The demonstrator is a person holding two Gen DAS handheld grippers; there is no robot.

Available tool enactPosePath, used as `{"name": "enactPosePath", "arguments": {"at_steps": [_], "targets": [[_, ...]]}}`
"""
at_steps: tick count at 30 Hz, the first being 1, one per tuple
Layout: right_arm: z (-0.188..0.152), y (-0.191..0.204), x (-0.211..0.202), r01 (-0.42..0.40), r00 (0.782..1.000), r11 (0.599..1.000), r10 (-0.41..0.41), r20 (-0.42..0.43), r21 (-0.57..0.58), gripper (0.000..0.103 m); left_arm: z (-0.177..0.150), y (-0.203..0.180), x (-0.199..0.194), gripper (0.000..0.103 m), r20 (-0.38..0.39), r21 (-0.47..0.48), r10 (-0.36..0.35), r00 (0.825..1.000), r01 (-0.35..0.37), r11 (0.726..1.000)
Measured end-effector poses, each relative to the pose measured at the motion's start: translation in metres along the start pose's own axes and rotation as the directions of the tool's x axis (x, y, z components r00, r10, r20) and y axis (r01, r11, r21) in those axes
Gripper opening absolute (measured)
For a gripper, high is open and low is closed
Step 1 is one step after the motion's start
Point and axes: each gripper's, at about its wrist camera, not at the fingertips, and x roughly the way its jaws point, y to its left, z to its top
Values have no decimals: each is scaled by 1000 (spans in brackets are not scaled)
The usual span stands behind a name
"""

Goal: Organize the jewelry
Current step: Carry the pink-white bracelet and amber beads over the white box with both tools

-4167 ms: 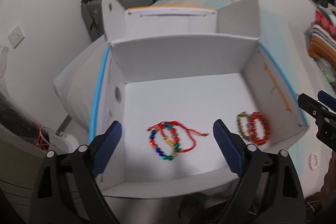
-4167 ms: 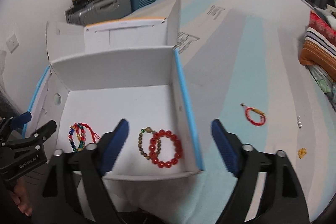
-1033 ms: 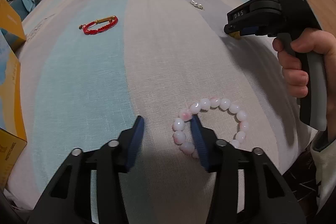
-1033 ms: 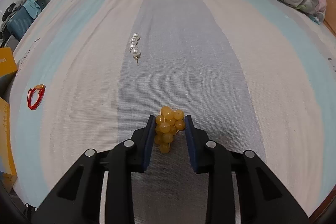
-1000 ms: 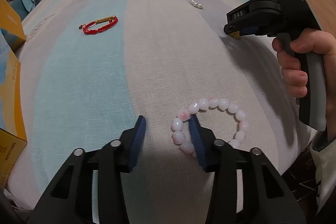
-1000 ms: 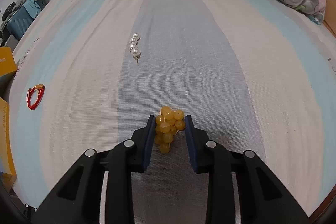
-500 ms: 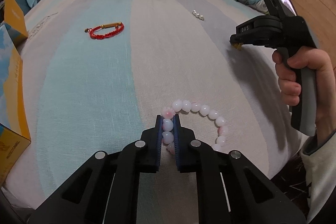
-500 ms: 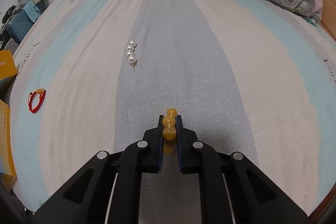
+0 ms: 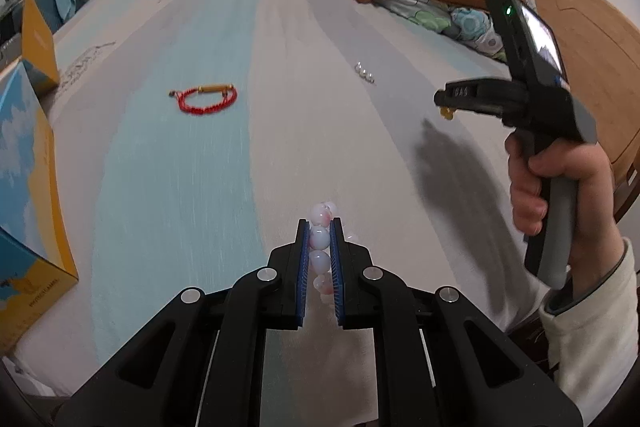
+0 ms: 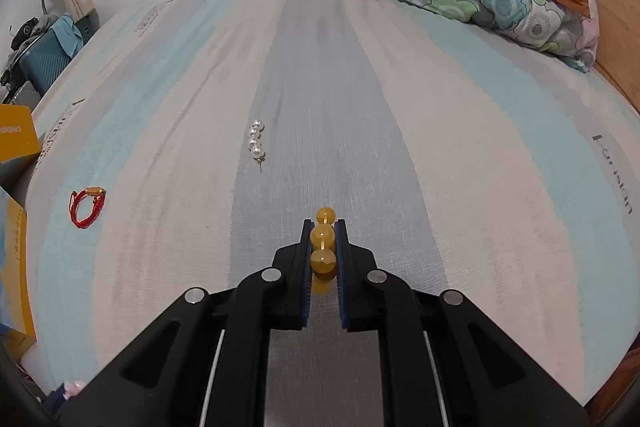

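The left gripper is clamped on a pink-and-white bead bracelet, held above the striped bedsheet. The right gripper pinches a yellow bead bracelet the same way. A red cord bracelet and a pearl piece lie on the sheet, well apart.
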Motion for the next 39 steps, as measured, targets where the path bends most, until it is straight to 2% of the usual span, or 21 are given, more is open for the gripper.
{"name": "enactPosePath", "arguments": {"at_steps": [10,19,33,39], "targets": [[2,3,-4,-2,1000,1000,2,7,-6,9,10,4,-8,10,4,-3,22,1000,-22,1000],[6,9,-28,-18,1000,1000,18,16,3,9,27,6,-16,10,-4,14,52,999,-52,999],[9,32,-72,-14,998,998,18,63,-54,9,70,17,-45,10,49,14,136,990,-137,991],[9,42,-91,-19,996,997,25,87,-75,9,77,24,-60,10,75,11,163,984,-164,986]]}}
